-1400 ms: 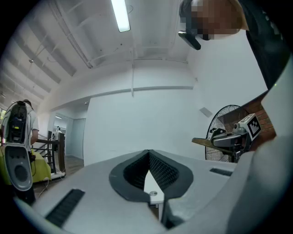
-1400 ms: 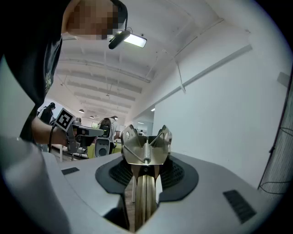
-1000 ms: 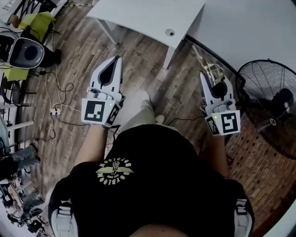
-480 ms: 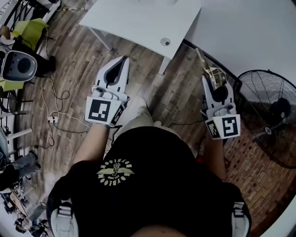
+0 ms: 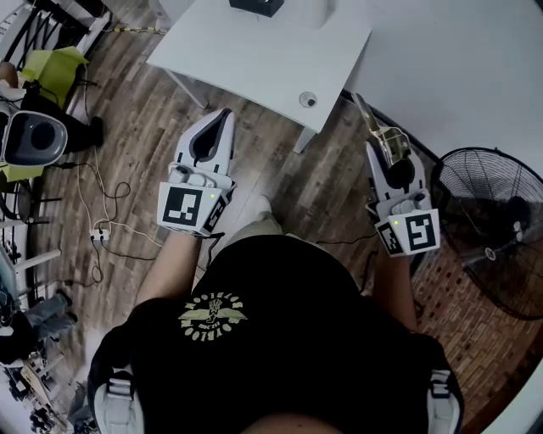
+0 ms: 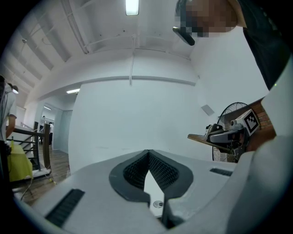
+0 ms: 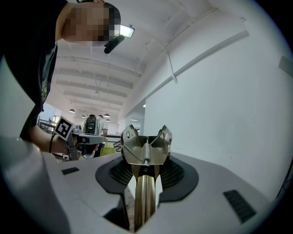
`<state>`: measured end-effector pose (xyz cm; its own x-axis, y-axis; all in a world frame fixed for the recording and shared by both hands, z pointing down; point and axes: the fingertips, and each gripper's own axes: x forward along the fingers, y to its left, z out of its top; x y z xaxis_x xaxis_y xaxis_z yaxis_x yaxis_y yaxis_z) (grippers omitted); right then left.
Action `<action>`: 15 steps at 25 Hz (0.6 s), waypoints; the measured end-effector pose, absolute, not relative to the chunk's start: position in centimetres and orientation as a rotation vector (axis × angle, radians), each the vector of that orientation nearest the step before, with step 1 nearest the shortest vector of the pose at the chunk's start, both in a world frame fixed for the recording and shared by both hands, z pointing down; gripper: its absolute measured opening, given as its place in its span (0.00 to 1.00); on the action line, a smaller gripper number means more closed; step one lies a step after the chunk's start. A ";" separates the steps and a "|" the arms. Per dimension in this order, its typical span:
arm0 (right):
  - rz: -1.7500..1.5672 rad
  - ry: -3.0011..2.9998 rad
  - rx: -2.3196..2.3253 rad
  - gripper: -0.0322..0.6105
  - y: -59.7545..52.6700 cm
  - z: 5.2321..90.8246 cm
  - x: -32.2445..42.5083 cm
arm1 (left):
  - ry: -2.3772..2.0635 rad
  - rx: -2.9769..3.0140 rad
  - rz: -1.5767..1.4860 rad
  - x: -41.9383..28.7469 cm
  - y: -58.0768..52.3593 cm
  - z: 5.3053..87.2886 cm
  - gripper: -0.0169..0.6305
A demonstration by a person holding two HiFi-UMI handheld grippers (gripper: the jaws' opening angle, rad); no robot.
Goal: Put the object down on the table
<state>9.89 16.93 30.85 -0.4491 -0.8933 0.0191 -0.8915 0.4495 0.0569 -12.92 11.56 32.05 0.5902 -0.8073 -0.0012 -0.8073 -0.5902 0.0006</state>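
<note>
My right gripper point(image 5: 384, 151) is shut on a brass-coloured metal spring clip point(image 5: 378, 129), which sticks out past the fingertips toward the white wall. In the right gripper view the clip point(image 7: 145, 148) stands upright between the dark pads, spring and two flared wings on top, with the gripper point(image 7: 145, 170) closed around its stem. My left gripper point(image 5: 220, 119) is held level beside it, shut with nothing in it; its jaws point(image 6: 149, 151) meet at the tip. The white table point(image 5: 246, 59) lies just ahead of both grippers, its near corner between them.
A small round fitting point(image 5: 308, 99) sits near the table's near corner and a dark box point(image 5: 254, 5) at its far edge. A black floor fan point(image 5: 496, 225) stands to the right by the white wall. Cables point(image 5: 106, 216) and a grey appliance point(image 5: 30, 137) lie on the wooden floor at left.
Both grippers have been carried forward toward the table, which now shows larger and nearer in the head view. The clip stays in the right gripper.
</note>
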 end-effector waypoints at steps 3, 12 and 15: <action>-0.071 -2.629 1.628 0.27 15.4 30.4 9.2 | -1.402 2.810 -0.013 -13.5 9.8 32.0 0.04; -0.085 -2.600 1.673 0.27 12.3 29.7 6.8 | -1.331 2.824 -0.021 -15.3 5.2 32.9 0.04; -0.067 -2.586 1.692 0.27 12.3 30.0 6.7 | -1.316 2.825 -0.030 -15.2 4.8 32.9 0.04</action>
